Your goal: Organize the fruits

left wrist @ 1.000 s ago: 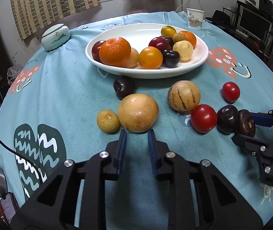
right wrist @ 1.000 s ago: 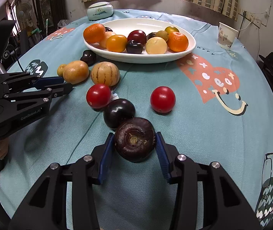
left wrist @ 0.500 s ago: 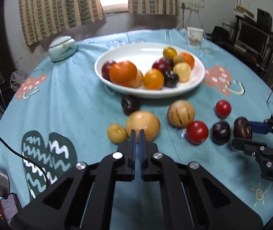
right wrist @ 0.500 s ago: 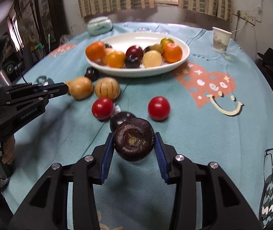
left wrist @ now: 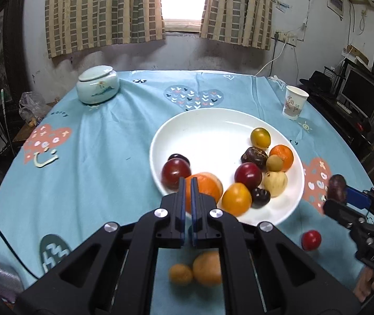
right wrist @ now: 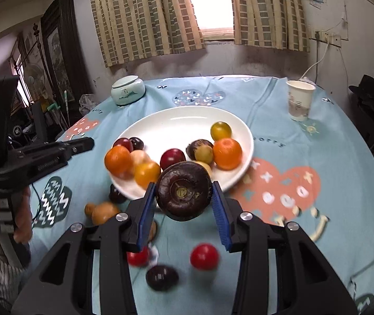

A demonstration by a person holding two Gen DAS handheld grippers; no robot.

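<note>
My right gripper (right wrist: 183,197) is shut on a dark purple round fruit (right wrist: 183,190) and holds it in the air just before the near rim of the white plate (right wrist: 187,116). The plate holds several fruits. The held fruit also shows in the left wrist view (left wrist: 337,187), right of the plate (left wrist: 208,120). My left gripper (left wrist: 187,183) is shut and empty, raised above the plate's near left edge. A tan fruit (left wrist: 208,271), a small yellow fruit (left wrist: 180,274) and a red tomato (left wrist: 310,240) lie on the cloth below.
A paper cup (right wrist: 299,100) stands at the back right and a lidded ceramic jar (right wrist: 127,89) at the back left. Two red tomatoes (right wrist: 204,257) and a dark plum (right wrist: 161,277) lie on the blue tablecloth near me. Shelves with a monitor (left wrist: 362,92) stand to the right.
Both grippers have risen and moved toward the plate. The right one carries the dark fruit up off the cloth. The left one stays shut and empty.
</note>
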